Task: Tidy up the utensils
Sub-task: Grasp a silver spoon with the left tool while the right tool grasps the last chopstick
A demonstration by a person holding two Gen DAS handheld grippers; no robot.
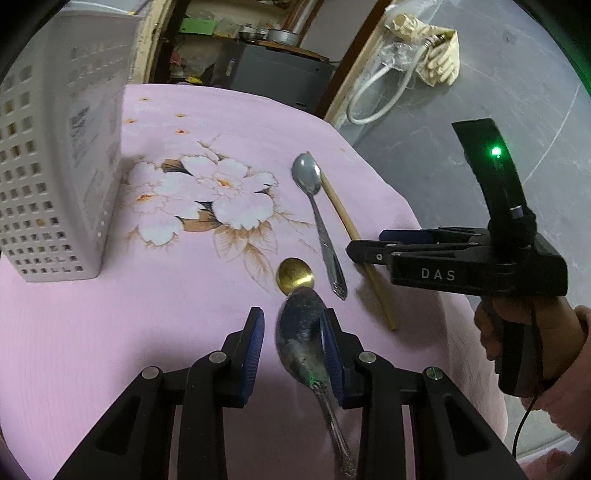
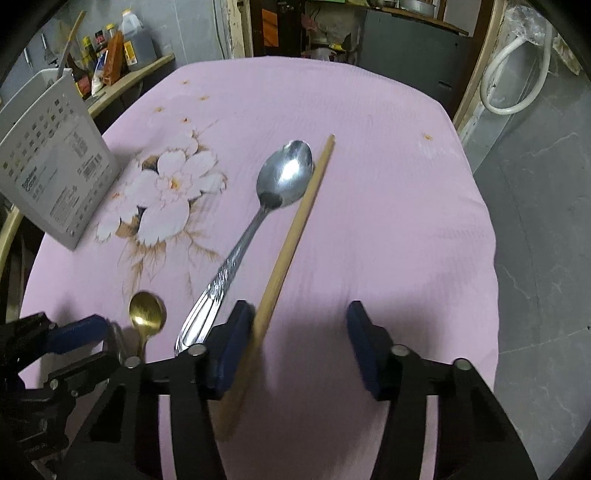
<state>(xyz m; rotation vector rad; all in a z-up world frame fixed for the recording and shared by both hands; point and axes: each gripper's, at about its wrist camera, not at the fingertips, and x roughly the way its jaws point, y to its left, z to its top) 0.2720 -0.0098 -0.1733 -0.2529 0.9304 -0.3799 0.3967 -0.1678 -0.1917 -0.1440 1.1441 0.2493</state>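
Spoons (image 1: 318, 218) beside chopstick (image 2: 295, 225) on pink cloth (image 2: 369, 184) — basket (image 1: 55, 166) left; both tongs (image 1: 291, 347) (image 2: 299, 339) spread.

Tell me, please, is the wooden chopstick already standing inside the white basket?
No. The wooden chopstick lies flat on the pink tablecloth beside the silver spoon, well apart from the white basket.

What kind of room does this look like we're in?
Probably a home kitchen or a storeroom beside one. Sauce and oil bottles stand on a wooden side shelf, metal pots sit on a shelf behind, and spoons lie on the table's pink floral cloth by a white perforated plastic utensil basket.
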